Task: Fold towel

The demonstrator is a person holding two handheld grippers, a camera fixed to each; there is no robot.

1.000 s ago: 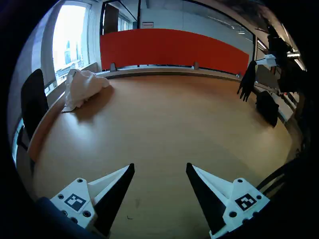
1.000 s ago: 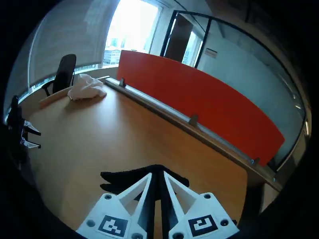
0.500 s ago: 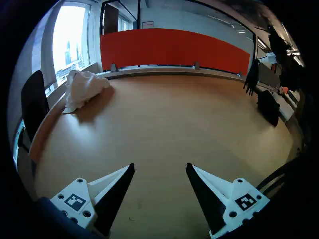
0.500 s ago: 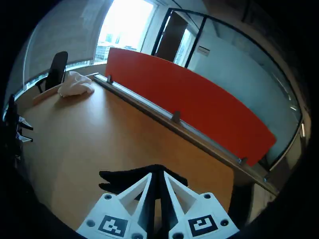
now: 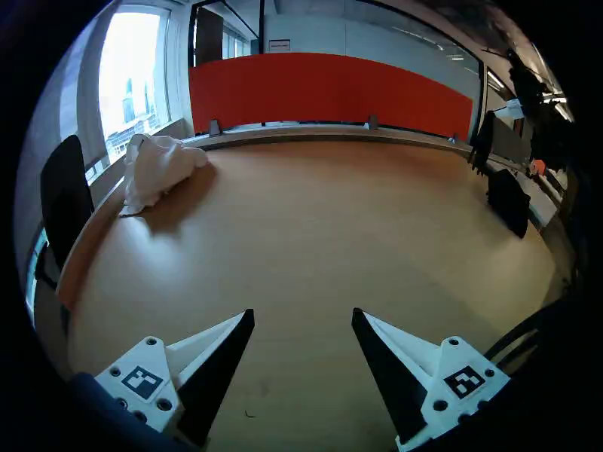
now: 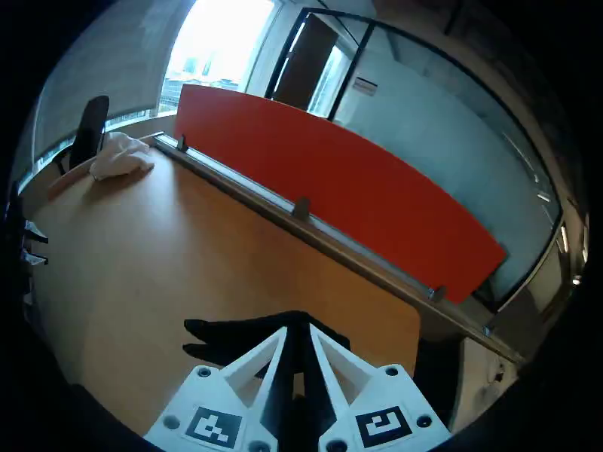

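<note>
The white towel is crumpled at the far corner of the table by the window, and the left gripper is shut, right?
Not quite: the left gripper is open, fingers wide apart above the table, as the left gripper view shows. The towel does lie crumpled at the far corner by the window.

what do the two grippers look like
Both the left gripper and right gripper have white plastic bodies tapering to pointed, wedge-shaped jaws with black inner faces. Each jaw carries a square black-and-white marker near its base, with small round holes around it.
</note>
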